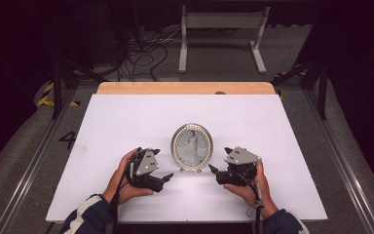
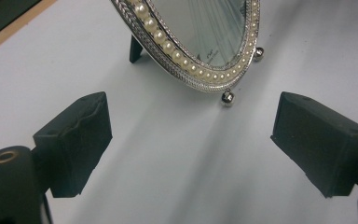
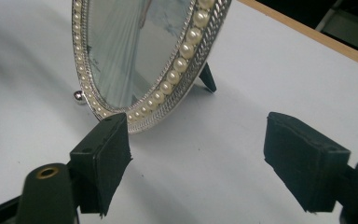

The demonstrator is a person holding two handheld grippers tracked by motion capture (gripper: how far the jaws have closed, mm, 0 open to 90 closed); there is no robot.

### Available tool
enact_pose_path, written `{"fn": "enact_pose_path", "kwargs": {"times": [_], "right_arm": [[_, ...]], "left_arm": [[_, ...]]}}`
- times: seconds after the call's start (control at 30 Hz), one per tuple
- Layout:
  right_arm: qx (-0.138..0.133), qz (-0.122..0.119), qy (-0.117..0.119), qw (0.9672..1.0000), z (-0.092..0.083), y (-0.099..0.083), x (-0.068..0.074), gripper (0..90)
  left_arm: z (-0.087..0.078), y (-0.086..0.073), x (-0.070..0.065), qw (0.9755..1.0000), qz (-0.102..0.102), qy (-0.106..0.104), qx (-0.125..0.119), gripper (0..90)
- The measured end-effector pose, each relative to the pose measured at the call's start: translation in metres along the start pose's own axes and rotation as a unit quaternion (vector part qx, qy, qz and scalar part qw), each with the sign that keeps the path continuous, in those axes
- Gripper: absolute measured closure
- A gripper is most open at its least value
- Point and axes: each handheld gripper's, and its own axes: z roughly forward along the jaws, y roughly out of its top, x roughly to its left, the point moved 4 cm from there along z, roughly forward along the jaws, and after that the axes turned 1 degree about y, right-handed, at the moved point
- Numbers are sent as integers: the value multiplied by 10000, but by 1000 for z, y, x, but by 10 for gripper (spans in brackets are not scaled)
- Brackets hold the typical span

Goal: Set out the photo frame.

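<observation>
High view: the frame (image 1: 192,146), an oval pearl-rimmed photo frame, stands upright near the middle of the white table (image 1: 126,117), facing you. Your left gripper (image 1: 167,178) sits just beside its lower left, your right gripper (image 1: 214,170) just beside its lower right; neither touches it.

Left gripper view: jaws spread wide, nothing between them. The frame's lower rim (image 2: 200,74) lies ahead of the pads, resting on small ball feet (image 2: 227,97), with a dark back strut (image 2: 134,49) behind.

Right gripper view: jaws likewise released and empty. The frame's rim (image 3: 158,100) comes very close to the left pad (image 3: 103,154); whether they touch I cannot tell. The strut (image 3: 208,77) shows behind.

Risk, tipping: the frame looks lightly propped. If you nudge the rim with one pad before the other side is steadied, expect it to fall backward or turn on its feet.

Risk, slipping: the rim is thin, curved and beaded. A pinch on the edge alone will likely skate off.

Risk, glass: closing a pad on the face could mark or crack the glazing.

Risk, collision: both grippers converge on one small object; approach from opposite sides, or they may knock each other.
</observation>
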Motion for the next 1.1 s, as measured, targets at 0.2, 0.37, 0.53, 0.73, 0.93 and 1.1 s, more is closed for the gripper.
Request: {"fn": "enact_pose_path", "kwargs": {"times": [0.2,0.37,0.53,0.73,0.93,1.1], "right_arm": [[64,-94,-66,9999,-4,-6,-1,234],[91,-95,-124,9998,-8,-11,-3,234],[47,-49,-152,9999,-13,-15,-8,234],[27,-54,-218,9997,-16,-19,-11,233],[55,-30,-281,9996,-20,-24,-16,233],[101,-27,-340,9994,-23,-29,-20,232]], "left_arm": [[-5,-7,1,9999,-144,-66,-24,110],[-13,-15,5,9998,-221,-23,-11,105],[-22,-25,9,9997,-242,43,55,97],[-32,-36,13,9996,-238,105,124,82],[-38,-44,18,9993,-246,242,172,75],[-41,-50,22,9989,-258,321,212,75]]}}
